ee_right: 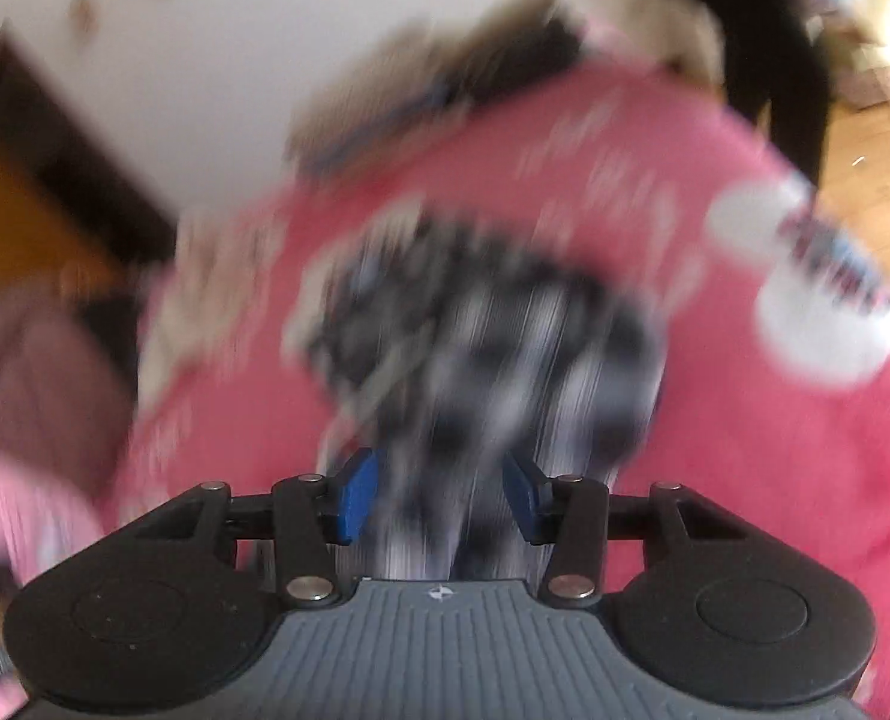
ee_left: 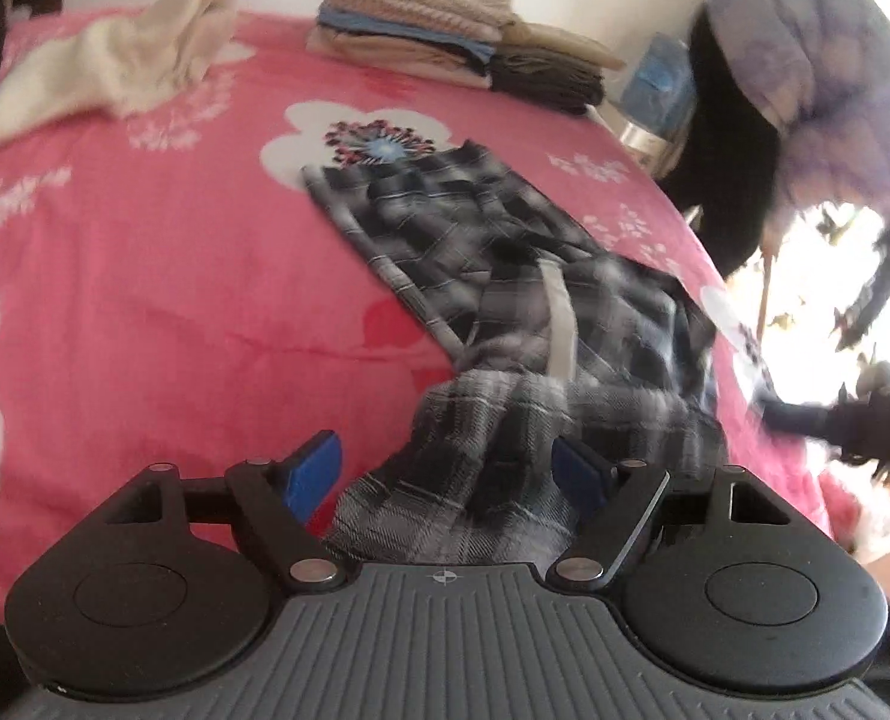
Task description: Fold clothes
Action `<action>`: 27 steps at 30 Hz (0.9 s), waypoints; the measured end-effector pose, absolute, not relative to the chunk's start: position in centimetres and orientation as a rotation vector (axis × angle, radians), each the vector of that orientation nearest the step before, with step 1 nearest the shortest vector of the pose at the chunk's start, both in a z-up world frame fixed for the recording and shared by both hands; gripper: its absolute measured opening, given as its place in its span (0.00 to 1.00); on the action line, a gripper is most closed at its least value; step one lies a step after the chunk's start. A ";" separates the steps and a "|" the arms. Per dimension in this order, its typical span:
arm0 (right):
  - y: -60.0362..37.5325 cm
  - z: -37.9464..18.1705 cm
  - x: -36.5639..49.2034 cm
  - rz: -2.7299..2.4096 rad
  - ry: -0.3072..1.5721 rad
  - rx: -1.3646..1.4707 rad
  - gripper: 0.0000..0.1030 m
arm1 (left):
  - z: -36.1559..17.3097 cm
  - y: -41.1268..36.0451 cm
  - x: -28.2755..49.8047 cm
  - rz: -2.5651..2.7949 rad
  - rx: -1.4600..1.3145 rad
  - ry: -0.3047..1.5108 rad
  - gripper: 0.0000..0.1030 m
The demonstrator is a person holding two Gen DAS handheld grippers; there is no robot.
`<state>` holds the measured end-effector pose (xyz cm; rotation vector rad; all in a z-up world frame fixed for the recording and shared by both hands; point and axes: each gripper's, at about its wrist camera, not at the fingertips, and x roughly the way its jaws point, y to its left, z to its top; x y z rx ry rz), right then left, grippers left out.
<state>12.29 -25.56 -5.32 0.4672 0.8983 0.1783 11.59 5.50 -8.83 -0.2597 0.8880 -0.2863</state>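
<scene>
1. Looking through the left wrist camera: one plaid garment (ee_left: 505, 300) lies right of centre on the pink bedspread (ee_left: 175, 276); the left gripper (ee_left: 451, 474) stands wide, cloth between its blue pads, unpinched. Far off sit two folded stacks (ee_left: 421, 36) and one cream garment (ee_left: 139, 60) at far left.
2. Right wrist camera, heavily blurred: the right gripper (ee_right: 442, 498) is half open, plaid cloth between its pads; grip uncertain.

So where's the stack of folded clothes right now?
In the left wrist view the stack of folded clothes sits at the far edge of the pink bedspread by the wall, beyond the plaid garment.
</scene>
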 end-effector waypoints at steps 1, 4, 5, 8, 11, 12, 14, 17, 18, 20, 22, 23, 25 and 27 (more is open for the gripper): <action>-24.4 -6.0 12.0 0.203 0.924 0.427 0.48 | -9.0 5.9 11.8 -0.285 -0.282 0.887 0.75; -21.2 -5.1 11.7 0.308 0.863 0.240 0.48 | -9.6 7.3 12.2 -0.254 -0.329 0.879 0.75; -20.0 -4.6 11.9 0.349 0.842 0.164 0.48 | -9.4 7.9 12.1 -0.223 -0.350 0.860 0.75; -16.5 -4.1 12.9 0.482 0.798 -0.032 0.48 | -8.7 9.9 11.9 -0.142 -0.397 0.767 0.75; -13.5 -5.1 14.8 0.568 0.821 -0.126 0.48 | -8.7 10.7 12.5 -0.115 -0.382 0.728 0.75; -12.5 -5.8 15.5 0.583 0.841 -0.149 0.48 | -9.0 10.8 12.9 -0.113 -0.387 0.731 0.75; -10.9 -7.3 16.8 0.603 0.894 -0.184 0.48 | -10.0 11.1 13.7 -0.121 -0.423 0.773 0.75; -10.4 -8.5 17.1 0.609 0.971 -0.150 0.42 | -11.0 11.3 14.5 -0.132 -0.462 0.818 0.75; -10.9 -8.4 16.6 0.620 0.982 -0.117 0.37 | -11.1 11.2 14.5 -0.142 -0.455 0.819 0.75; -12.2 -7.9 15.1 0.642 1.005 -0.049 0.18 | -11.3 10.8 14.7 -0.172 -0.437 0.837 0.75; -13.4 -7.5 13.2 0.647 1.027 -0.006 0.13 | -11.6 10.2 14.7 -0.211 -0.422 0.873 0.75; -13.7 -7.6 12.2 0.631 1.034 -0.003 0.13 | -11.6 9.8 14.6 -0.229 -0.404 0.889 0.75; -14.4 -7.8 10.3 0.599 1.048 0.011 0.13 | -11.7 9.0 14.0 -0.265 -0.353 0.912 0.75; -15.1 -8.1 8.4 0.559 1.063 0.051 0.13 | -11.5 8.1 13.3 -0.297 -0.297 0.925 0.75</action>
